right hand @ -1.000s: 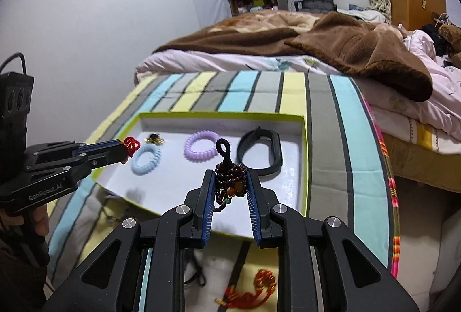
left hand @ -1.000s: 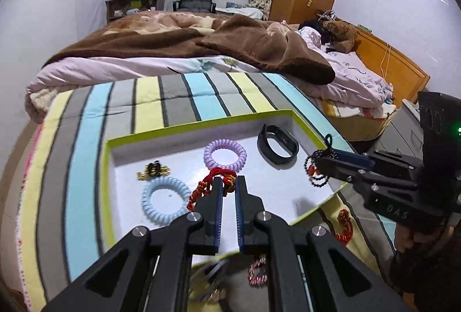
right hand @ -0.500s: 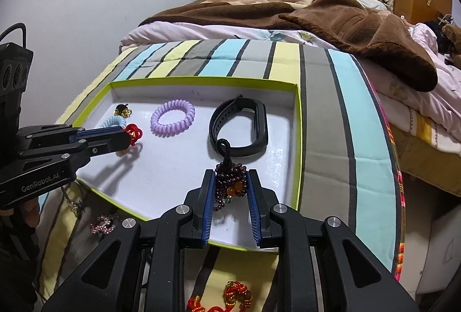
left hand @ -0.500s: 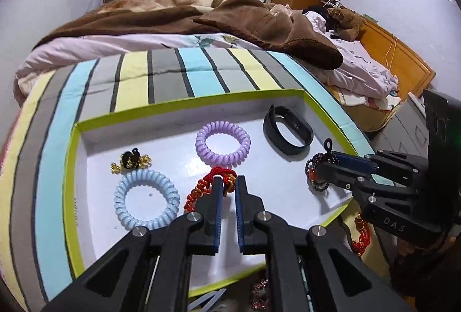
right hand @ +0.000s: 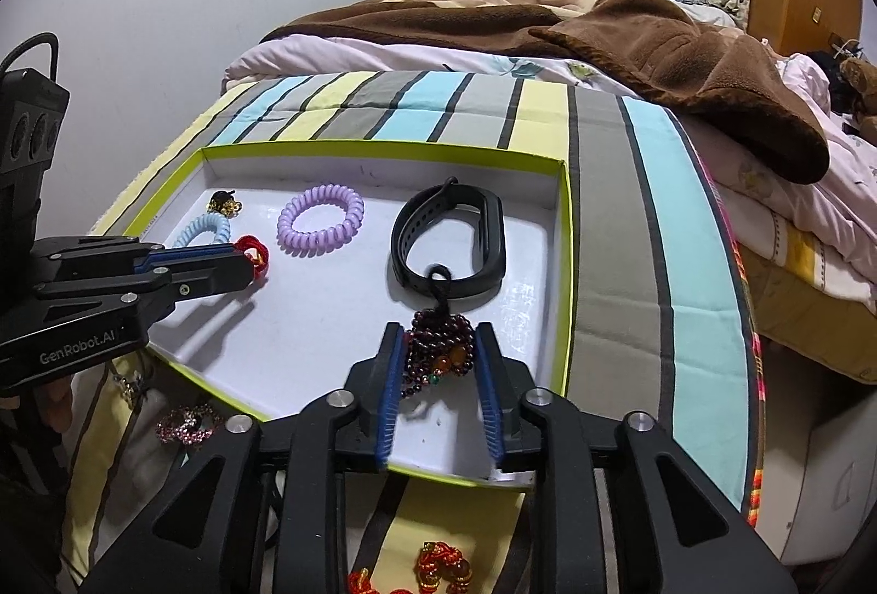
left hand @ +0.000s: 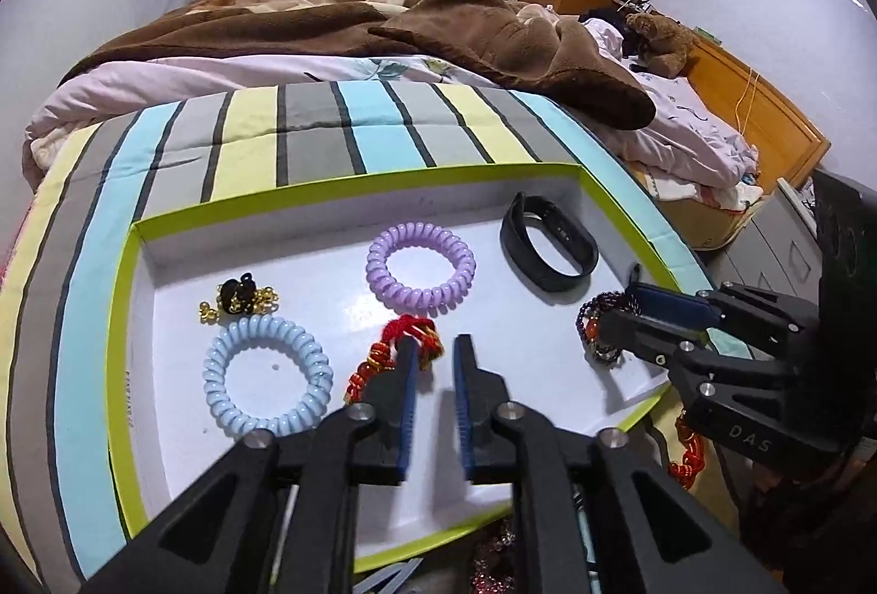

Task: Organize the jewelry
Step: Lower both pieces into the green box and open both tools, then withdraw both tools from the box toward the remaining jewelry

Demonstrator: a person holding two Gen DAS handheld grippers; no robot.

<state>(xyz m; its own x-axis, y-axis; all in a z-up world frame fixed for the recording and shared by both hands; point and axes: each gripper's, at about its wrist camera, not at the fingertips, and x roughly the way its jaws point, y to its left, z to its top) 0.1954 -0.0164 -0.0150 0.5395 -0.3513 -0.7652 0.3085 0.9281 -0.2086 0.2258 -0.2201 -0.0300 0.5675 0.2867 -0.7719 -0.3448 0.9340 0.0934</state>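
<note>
Left wrist view: left gripper jaws have just been opening, parted beside the red cord bracelet lying mid-tray.
Right gripper: jaws just opened, loose around the dark bead bracelet at the tray front edge.
Done: six pieces lie in the tray.
Left: a red knot ornament and a pink piece on the striped cloth.

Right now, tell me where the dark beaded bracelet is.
In the right wrist view, the dark beaded bracelet lies in the white tray between the right gripper fingers, just below the black wristband.

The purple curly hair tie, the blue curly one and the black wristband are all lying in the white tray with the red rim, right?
Not quite: the tray's rim is yellow-green, not red, as the left wrist view shows. The purple hair tie, the blue one and the black wristband do lie in it.
</note>
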